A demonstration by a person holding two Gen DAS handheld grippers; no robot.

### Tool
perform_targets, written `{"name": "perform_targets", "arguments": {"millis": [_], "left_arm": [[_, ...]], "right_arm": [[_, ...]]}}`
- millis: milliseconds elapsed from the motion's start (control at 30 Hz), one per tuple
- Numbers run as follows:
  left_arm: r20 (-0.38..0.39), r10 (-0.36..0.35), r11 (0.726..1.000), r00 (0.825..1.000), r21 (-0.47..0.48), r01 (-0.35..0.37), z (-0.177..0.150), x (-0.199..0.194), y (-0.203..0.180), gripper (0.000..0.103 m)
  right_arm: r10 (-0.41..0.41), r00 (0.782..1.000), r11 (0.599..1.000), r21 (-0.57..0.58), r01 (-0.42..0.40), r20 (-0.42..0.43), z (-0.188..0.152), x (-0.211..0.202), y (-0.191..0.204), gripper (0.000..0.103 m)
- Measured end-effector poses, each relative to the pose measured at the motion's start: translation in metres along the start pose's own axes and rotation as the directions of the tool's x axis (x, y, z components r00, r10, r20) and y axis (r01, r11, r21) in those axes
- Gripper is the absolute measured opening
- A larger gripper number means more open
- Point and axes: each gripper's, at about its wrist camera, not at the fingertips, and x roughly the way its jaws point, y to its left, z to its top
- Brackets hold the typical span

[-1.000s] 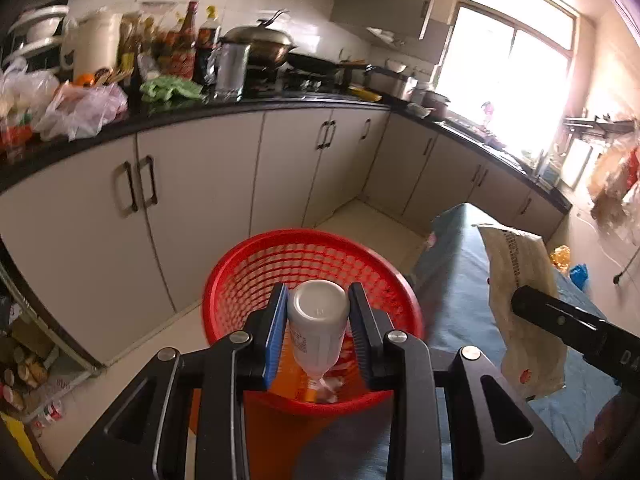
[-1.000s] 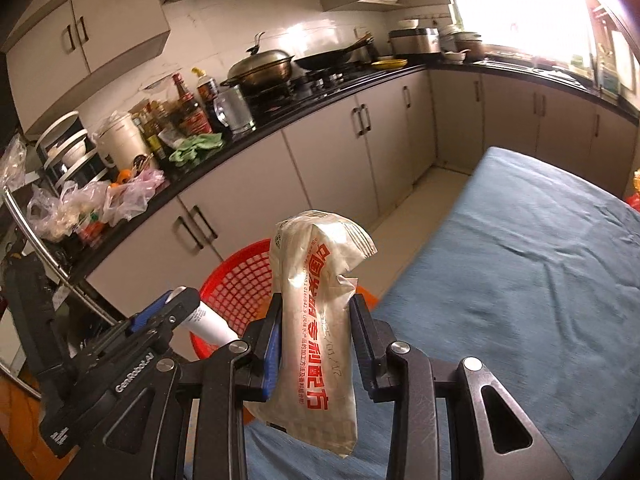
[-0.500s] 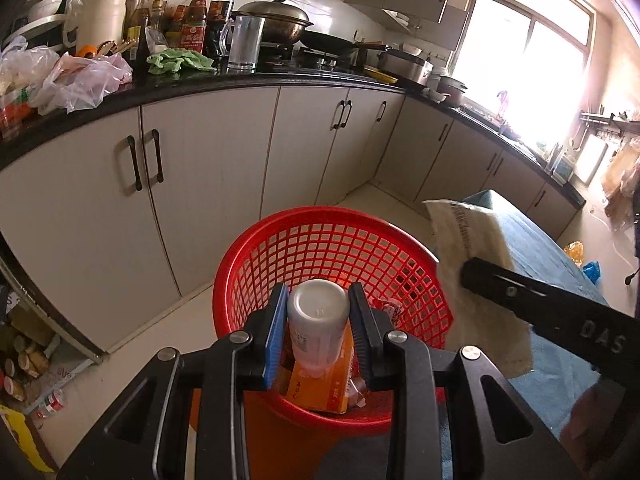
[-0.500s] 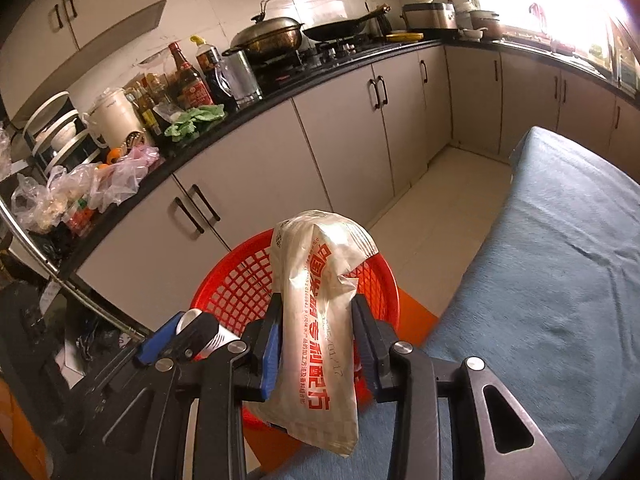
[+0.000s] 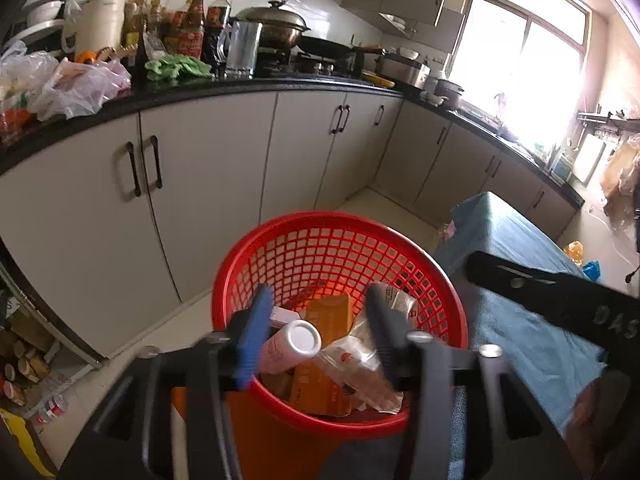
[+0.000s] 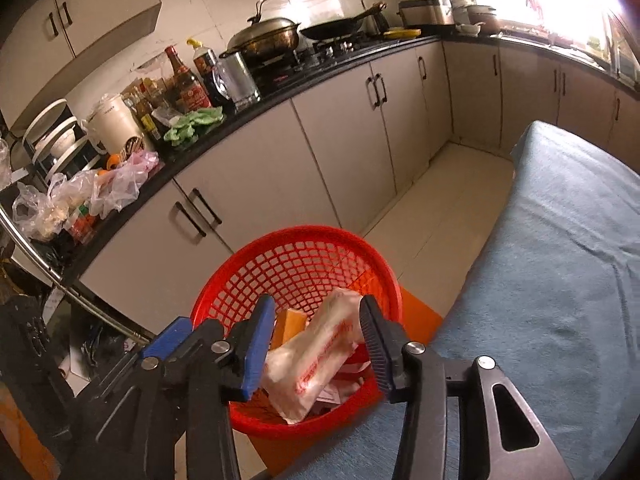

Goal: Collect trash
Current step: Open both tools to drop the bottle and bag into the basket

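A black tabletop (image 6: 320, 76) runs in an L along white-tiled walls (image 6: 224, 12), with pale grey cabinet doors (image 5: 208, 168) and dark handles beneath it and wall cupboards (image 6: 80, 20) above. It is crowded with bottles (image 5: 196, 20), plastic bags (image 5: 76, 88), a lidded wok (image 5: 272, 28) and a pan on the stove. Bright daylight floods through a large window (image 5: 520, 68) over cream floor tiles (image 6: 440, 208); a blue cloth (image 6: 560, 260) covers a surface at the right.
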Motion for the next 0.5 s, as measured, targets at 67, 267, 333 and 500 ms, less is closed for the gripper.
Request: {"name": "perform_targets", "arguments": {"millis": [67, 267, 333, 500], "left_arm": [[0.022, 0.011, 1.0, 1.0, 0.005, -0.011, 0.0, -0.004, -0.001, 0.067], [0.041, 0.06, 0.998, 0.997, 0.023, -0.061, 0.002, -0.015, -0.01, 0.088], [0.055, 0.09, 0.995, 0.994, 0.033, -0.092, 0.001, -0.021, -0.012, 0.092], [0.14, 0.228, 0.967, 0.964, 0.08, -0.241, -0.007, -0.05, -0.02, 0.1]], "right_arm": [[-0.009, 1.0, 1.0, 0.005, 0.009, 0.02, 0.0, -0.011, -0.002, 0.055], [-0.152, 0.983, 0.988, -0.017, 0.154, 0.101, -0.007, -0.048, -0.005, 0.086], [-0.23, 0.966, 0.97, -0.055, 0.238, 0.12, -0.012, -0.058, -0.003, 0.09], [-0.348, 0.918, 0.919, -0.126, 0.374, 0.19, -0.034, -0.082, 0.0, 0.098]]}}
